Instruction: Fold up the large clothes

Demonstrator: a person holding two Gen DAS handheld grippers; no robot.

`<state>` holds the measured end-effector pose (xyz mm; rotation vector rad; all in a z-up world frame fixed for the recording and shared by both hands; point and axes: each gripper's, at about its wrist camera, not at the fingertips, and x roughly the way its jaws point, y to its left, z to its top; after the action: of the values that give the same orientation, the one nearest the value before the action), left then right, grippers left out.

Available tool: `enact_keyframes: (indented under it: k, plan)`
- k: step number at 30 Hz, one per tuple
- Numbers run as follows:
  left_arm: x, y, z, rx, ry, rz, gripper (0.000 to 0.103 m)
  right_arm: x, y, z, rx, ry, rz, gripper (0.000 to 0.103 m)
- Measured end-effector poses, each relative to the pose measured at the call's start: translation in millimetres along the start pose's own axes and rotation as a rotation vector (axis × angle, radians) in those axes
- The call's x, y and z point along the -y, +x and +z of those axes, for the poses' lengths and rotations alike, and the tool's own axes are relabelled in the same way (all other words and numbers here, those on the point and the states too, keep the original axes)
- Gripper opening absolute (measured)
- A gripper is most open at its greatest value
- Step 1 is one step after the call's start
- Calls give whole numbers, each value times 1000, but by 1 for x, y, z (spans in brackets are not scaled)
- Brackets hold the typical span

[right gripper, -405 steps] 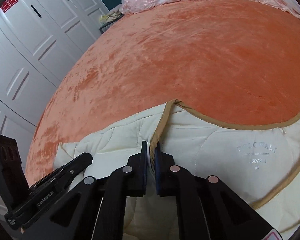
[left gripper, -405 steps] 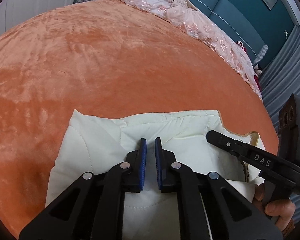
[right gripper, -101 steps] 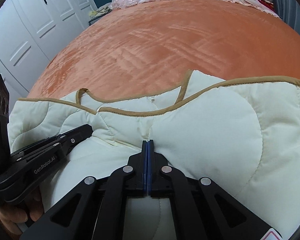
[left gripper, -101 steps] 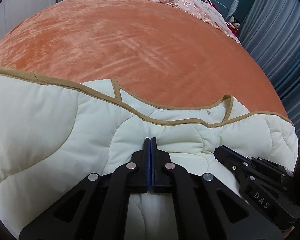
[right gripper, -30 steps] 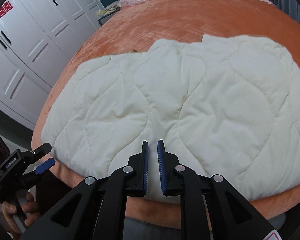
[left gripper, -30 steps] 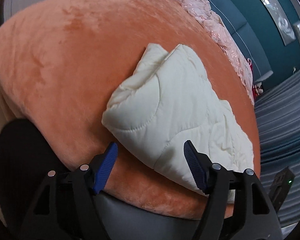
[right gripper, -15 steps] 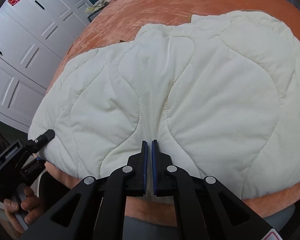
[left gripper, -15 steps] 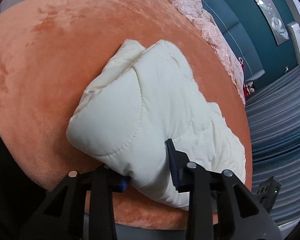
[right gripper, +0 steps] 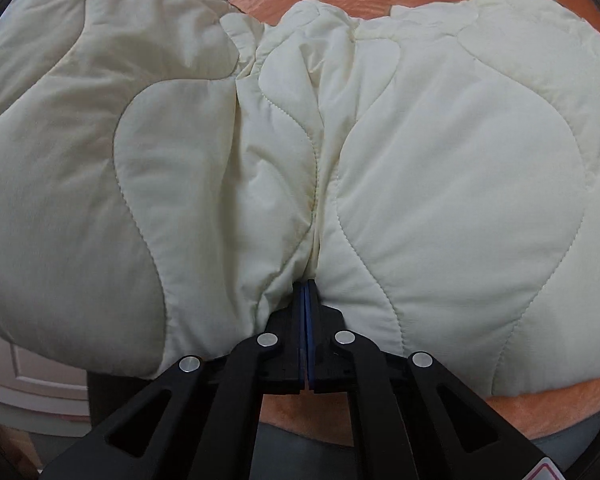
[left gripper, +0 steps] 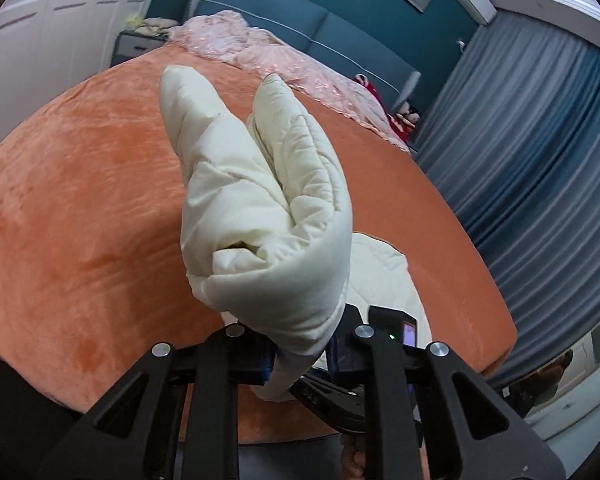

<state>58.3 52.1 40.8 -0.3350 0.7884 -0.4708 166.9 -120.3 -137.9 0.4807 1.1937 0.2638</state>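
Left wrist view shows the cream quilted jacket (left gripper: pixel 260 184) doubled into a thick wad, its near left end lifted off the orange bed cover (left gripper: pixel 72 208) while the rest trails down to the right onto the bed. It looks light, soft and puffy, with a smooth shell that may slide, so it will sag and spring open unless taken at the edge through every layer. The left tongs (left gripper: pixel 300 354) have just been closing and now pinch that bunched near end, jaws a little apart because of the padding between them. Farther right, in the right wrist view, the jacket (right gripper: pixel 440 168) spreads across the bed with its near hem at the bed's near edge; the right tongs (right gripper: pixel 307 312) are clamped almost fully together on a thin fold of that hem
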Motion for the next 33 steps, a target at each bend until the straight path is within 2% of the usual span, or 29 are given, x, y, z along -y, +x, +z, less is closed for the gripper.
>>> enact_keyframes:
  k: [3, 8, 12, 16, 19, 21, 23, 24, 25, 27, 30, 31, 33]
  plan:
    - [32, 10, 1, -25, 76, -41, 18, 15, -30, -3, 18, 45, 50, 3]
    - [77, 42, -13, -116, 180, -71, 18, 48, -99, -13, 108, 58, -29, 7]
    - [104, 85, -33, -234, 205, -96, 18, 85, -142, -19, 168, 130, -78, 8]
    - [125, 127, -60, -352, 235, -92, 18, 118, -172, -26, 216, 187, -124, 8]
    - [132, 147, -76, -395, 268, -52, 20, 132, -186, -31, 235, 215, -138, 9]
    - [135, 145, -78, -380, 277, -30, 22, 133, -193, -33, 252, 220, -137, 11]
    - [140, 136, -77, -370, 287, -20, 31, 126, -201, -32, 270, 197, -145, 13]
    - [140, 129, -74, -370, 279, -33, 41, 121, -205, -30, 279, 178, -149, 17]
    - [136, 120, -72, -368, 265, -57, 55, 116, -209, -28, 290, 155, -149, 28]
    - [128, 92, -65, -325, 228, -104, 72, 104, -222, -24, 324, 95, -144, 47]
    - [111, 58, -53, -256, 204, -73, 72, 86, -234, -13, 366, -13, -156, 56]
    - [100, 50, -49, -239, 177, -49, 72, 77, -232, -13, 369, -41, -157, 60]
    - [75, 44, -42, -226, 118, 19, 72, 67, -225, -5, 367, -73, -150, 61]
